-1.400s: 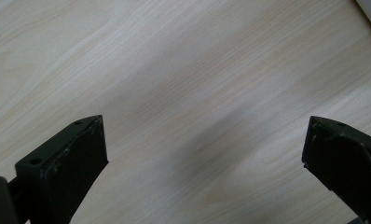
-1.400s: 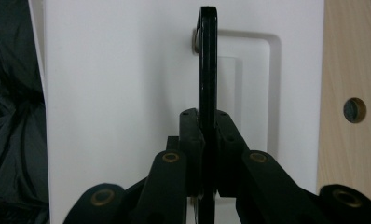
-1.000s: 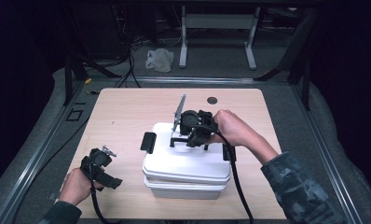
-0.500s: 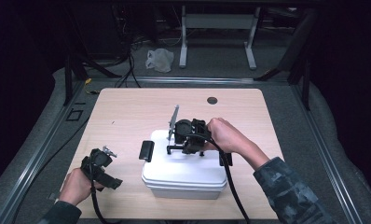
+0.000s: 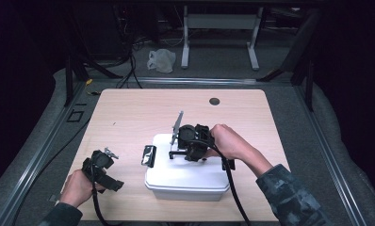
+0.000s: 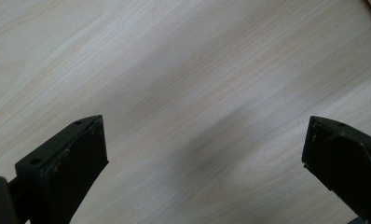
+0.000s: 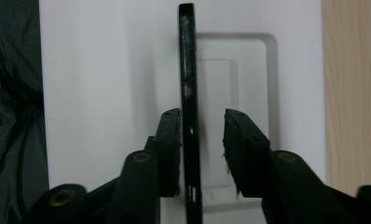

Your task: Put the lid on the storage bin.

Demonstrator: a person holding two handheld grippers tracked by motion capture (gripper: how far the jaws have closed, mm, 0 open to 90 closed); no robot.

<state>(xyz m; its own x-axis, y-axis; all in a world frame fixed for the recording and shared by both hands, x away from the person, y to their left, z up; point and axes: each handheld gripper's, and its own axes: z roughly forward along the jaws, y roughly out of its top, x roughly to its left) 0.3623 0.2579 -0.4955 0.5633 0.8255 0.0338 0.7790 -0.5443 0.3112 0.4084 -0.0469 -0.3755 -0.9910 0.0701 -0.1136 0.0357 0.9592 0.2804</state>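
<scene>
Right gripper hangs over the white box, jaws just opening and parted around its black handle, which stands on edge, running straight ahead between them.

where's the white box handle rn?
In the right gripper view, the black handle stands upright over the white box lid, between the right gripper jaws, which have just been opening; in the high view that's table centre.
</scene>
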